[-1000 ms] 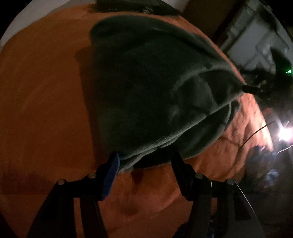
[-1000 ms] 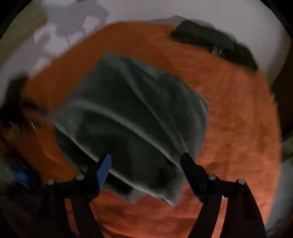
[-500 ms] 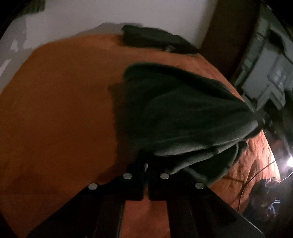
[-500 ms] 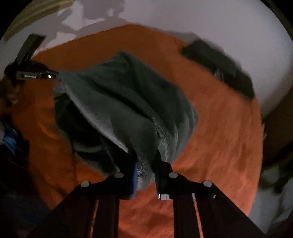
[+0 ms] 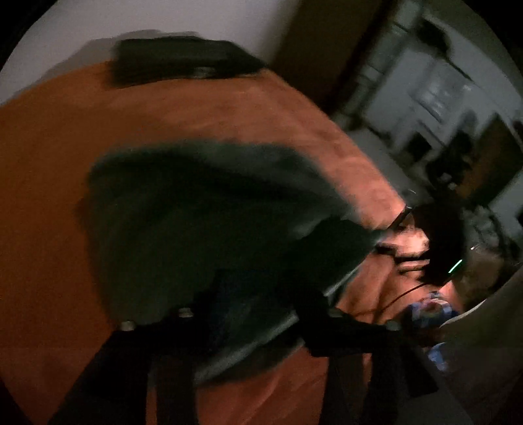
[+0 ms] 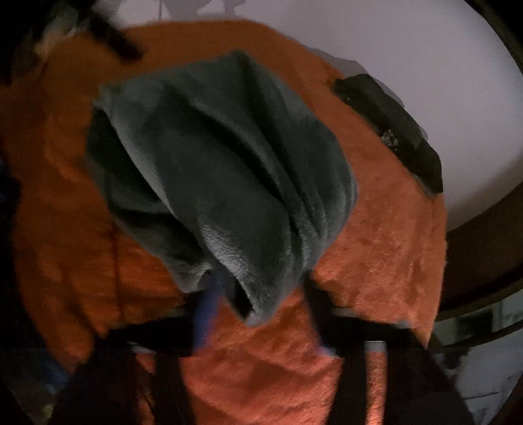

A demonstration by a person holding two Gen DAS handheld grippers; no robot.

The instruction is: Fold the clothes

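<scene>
Grey fleece bundle on the orange cover, both grippers at its near edge

Left wrist view, heavily blurred and dim. Left to right: the orange plush bed cover (image 5: pixel 59 202) fills the left half. At its far edge, against the pale wall (image 5: pixel 228 26), lies a dark flat folded item (image 5: pixel 176 62). The dark grey-green fleece garment (image 5: pixel 196 209) sits bunched in the middle of the cover. The left gripper (image 5: pixel 261 300) is at the garment's near edge, its jaws opening; the fingers stand apart with fleece lying between them, and the blur hides whether either pad still presses on it. Right of the garment, a dark device with a small green light (image 5: pixel 454 266) appears at the edge of the cover, detail unreadable. Beyond it, blurred pale furniture (image 5: pixel 434 94).

Right wrist view, sharper. Left to right: a dark blurred bar-shaped object (image 6: pixel 111 36) crosses the upper left over the orange cover (image 6: pixel 376 248). The fleece garment (image 6: pixel 228 170) lies folded in thick layers at centre, one rounded corner drooping toward the camera. The right gripper (image 6: pixel 258 304) frames that corner: blue-padded left finger (image 6: pixel 207 310) and dark right finger (image 6: pixel 315 300) visibly apart, the corner hanging between them, pads not seen pressing on it. The left pad stands just beside the fleece; contact cannot be told. Far right, the dark flat folded item (image 6: pixel 392 127) rests along the cover's edge near the wall (image 6: pixel 425 49).
</scene>
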